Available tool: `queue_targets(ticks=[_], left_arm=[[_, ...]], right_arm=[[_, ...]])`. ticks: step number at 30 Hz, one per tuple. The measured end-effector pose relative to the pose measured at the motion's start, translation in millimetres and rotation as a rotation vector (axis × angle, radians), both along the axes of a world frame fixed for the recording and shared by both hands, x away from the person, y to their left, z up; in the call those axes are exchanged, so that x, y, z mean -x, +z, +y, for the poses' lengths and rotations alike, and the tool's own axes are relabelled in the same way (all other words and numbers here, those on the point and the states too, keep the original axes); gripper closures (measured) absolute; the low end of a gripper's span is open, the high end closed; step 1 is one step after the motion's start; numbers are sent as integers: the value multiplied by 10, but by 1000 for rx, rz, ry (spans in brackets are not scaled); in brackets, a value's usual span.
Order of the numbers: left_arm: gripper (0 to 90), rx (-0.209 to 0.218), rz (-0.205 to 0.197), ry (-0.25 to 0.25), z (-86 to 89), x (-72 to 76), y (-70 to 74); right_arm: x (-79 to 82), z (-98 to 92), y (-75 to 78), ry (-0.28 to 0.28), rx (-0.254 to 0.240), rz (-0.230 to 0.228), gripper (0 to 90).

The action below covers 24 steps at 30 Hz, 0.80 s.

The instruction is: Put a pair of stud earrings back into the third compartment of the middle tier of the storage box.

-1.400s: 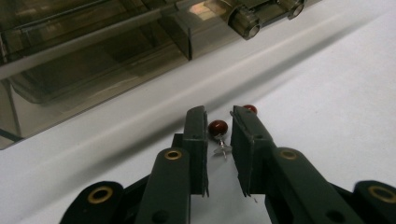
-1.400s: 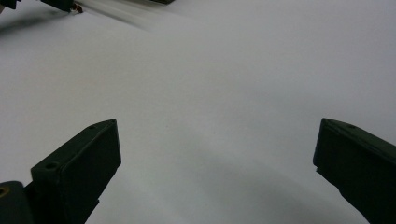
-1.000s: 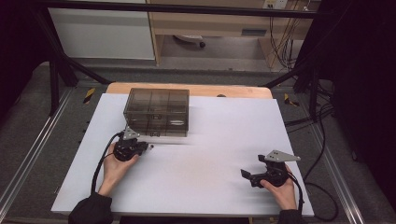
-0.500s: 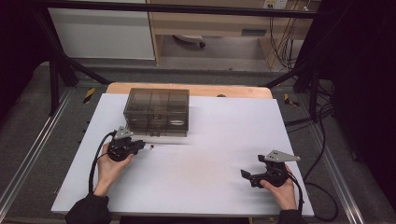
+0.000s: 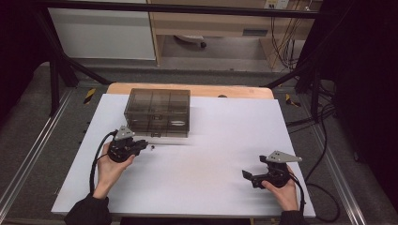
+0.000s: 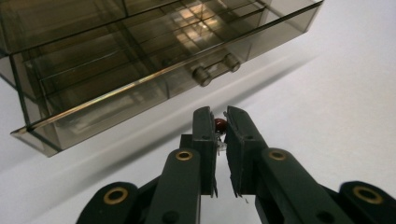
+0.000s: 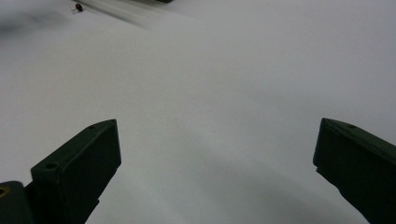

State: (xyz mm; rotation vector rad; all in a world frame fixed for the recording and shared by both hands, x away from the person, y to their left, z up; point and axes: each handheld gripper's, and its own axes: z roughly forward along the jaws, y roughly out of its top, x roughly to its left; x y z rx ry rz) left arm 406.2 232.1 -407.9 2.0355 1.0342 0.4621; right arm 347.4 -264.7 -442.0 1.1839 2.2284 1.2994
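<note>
A: What is gripped, and where is it found?

B: A small dark-red bead [image 6: 220,123], with thin wire legs below it, is pinched between the tips of the left gripper [image 6: 219,122]. The jaws are drawn nearly together on it, with a narrow gap left lower down. In the high view the bead [image 5: 152,147] is seen as a speck just past the left gripper [image 5: 141,146], close above the white table sheet [image 5: 211,140].

A: What is placed nearest to it?

B: A smoky transparent compartment box [image 6: 140,56] is seen at 12 o'clock from the jaws in the left gripper view, apart from them, with a pair of round knobs [image 6: 216,69] on its front wall. In the high view the box [image 5: 158,111] is set at the far left of the sheet, at about 1 o'clock from the left hand [image 5: 110,163]. Whether anything lies in its compartments cannot be told.

A: And the other side?

B: The right gripper [image 5: 248,176] is held by the right hand [image 5: 283,191] at the near right of the sheet, well apart from the box, at roughly 4 o'clock from it. Its jaws are spread wide, and nothing is held between them. In the right gripper view the right gripper [image 7: 217,158] is pointed across bare sheet, and the bead [image 7: 78,7] is caught far off at 11 o'clock.

A: What is beyond the table?

B: A wooden edge [image 5: 225,90] is shown past the sheet, and black frame bars [image 5: 56,75] are set around it.
</note>
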Motion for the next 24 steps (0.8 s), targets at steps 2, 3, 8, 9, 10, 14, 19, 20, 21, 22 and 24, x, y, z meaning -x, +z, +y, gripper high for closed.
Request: queue_targets(ticks=[2,3,8,9,10,14,19,20,21,22,24], left_arm=[[818,4,1,-2,-29,15,34],[818,4,1,-5,-45,22,50],[818,-8,1,-23,-132,49,122],[818,-9,0,-26,-145,52,135],[818,-4,1,-28,-160,54,146],[818,-13,1,-43,-212,50,192],[818,-5,-2,-61,-326,7,248],[818,-8,-1,-65,-351,-5,259],[818,-12,-1,-67,-374,-17,271],[818,-15,-3,-69,-397,-29,282],[818,-17,-2,-72,-434,-57,304]], right_arm=[[-1,-1,-1,0,1,-1,15],[1,3,0,0,3,1,15],[3,1,2,0,5,-1,15],[3,0,3,0,4,0,15],[4,0,4,-1,3,2,14],[5,-2,5,-4,1,0,15],[5,-2,5,-2,4,-1,14],[7,-1,6,-1,2,0,14],[6,-1,5,-2,1,0,14],[6,-2,5,-3,0,0,14],[7,-4,8,-2,0,-3,14]])
